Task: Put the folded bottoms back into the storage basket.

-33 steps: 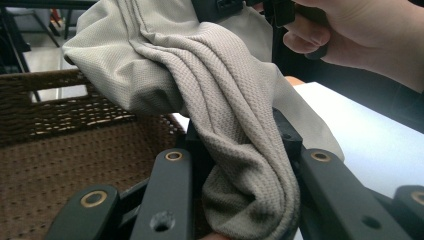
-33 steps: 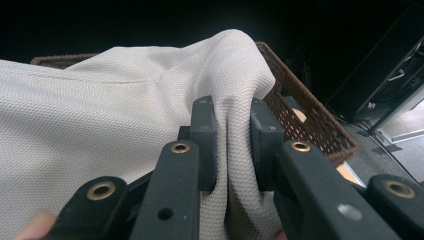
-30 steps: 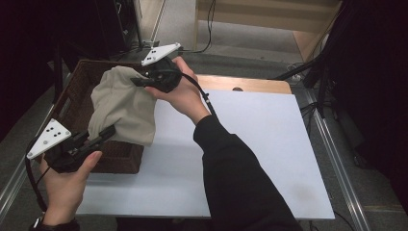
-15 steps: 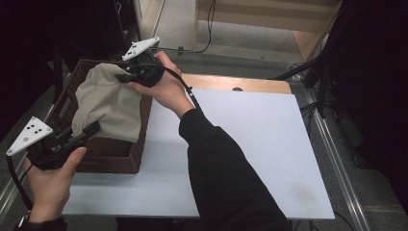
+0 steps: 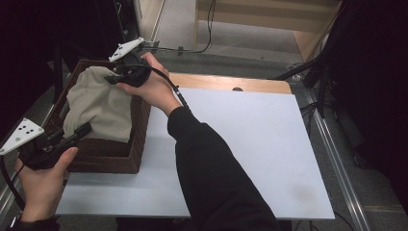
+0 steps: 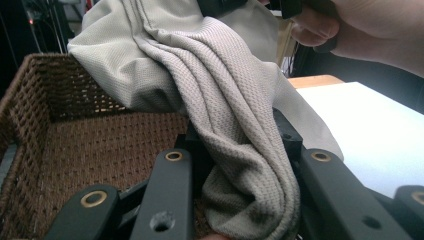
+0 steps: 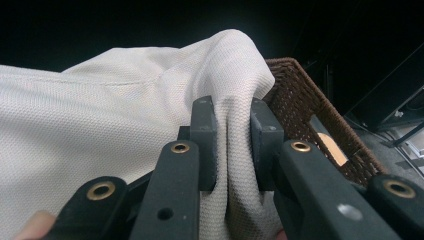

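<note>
A beige cloth (image 5: pixel 98 108) hangs stretched between the two tools over a brown wicker basket (image 5: pixel 122 161) that sits at the left end of a white table (image 5: pixel 255 144). In the high view the cloth's long axis runs from the near left to the far right of the basket, from the left gripper (image 5: pixel 79 132) at the basket's near left side up to the right gripper (image 5: pixel 113 79) above its far rim. The far end is held higher, so the cloth slopes down toward the person, its middle sagging into the basket. The left gripper view shows that tool's black jaws pressed onto a thick bunched fold of the cloth (image 6: pixel 235 150), the ribbed folds running up and away to the other hand (image 6: pixel 370 35) at the top of that view, with the basket's woven floor (image 6: pixel 95 145) beneath. In the right gripper view the jaws of that tool pinch a narrow upright fold of the cloth (image 7: pixel 235 140), the rest spreading wide and smooth to the left, and the basket's rim (image 7: pixel 310 100) lies just past it on the right.
</note>
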Motion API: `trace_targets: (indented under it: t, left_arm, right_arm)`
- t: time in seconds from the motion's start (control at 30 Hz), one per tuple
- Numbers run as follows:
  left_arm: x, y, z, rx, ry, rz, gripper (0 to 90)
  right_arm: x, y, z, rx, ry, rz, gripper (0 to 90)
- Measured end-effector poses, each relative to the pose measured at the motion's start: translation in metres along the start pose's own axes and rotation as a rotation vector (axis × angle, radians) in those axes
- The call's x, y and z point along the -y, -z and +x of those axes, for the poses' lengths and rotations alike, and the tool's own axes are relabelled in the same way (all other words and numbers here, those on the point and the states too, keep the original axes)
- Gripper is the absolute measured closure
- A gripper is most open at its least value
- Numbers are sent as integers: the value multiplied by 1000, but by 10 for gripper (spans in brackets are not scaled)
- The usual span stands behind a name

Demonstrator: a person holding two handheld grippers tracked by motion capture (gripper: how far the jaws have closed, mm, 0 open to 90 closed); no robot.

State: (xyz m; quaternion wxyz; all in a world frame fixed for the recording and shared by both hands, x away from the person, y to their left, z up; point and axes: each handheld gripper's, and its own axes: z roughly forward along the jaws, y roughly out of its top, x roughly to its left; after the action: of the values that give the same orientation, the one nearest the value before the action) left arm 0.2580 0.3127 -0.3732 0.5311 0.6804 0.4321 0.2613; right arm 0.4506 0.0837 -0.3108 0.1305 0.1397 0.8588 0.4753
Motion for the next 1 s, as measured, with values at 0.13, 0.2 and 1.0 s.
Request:
trace_targets:
  t: [0.13,0.2,1.0]
  left_arm:
    - [5,-3,5,-2,12,8,699]
    - [7,-4,8,1,21,13,699]
    - [27,-16,22,-14,59,178,0]
  right_arm:
    - [1,-7,-2,-5,-6,10,751]
    - [2,-11,-3,-6,-5,18,751]
    - [58,-32,-46,87,-304,60,61]
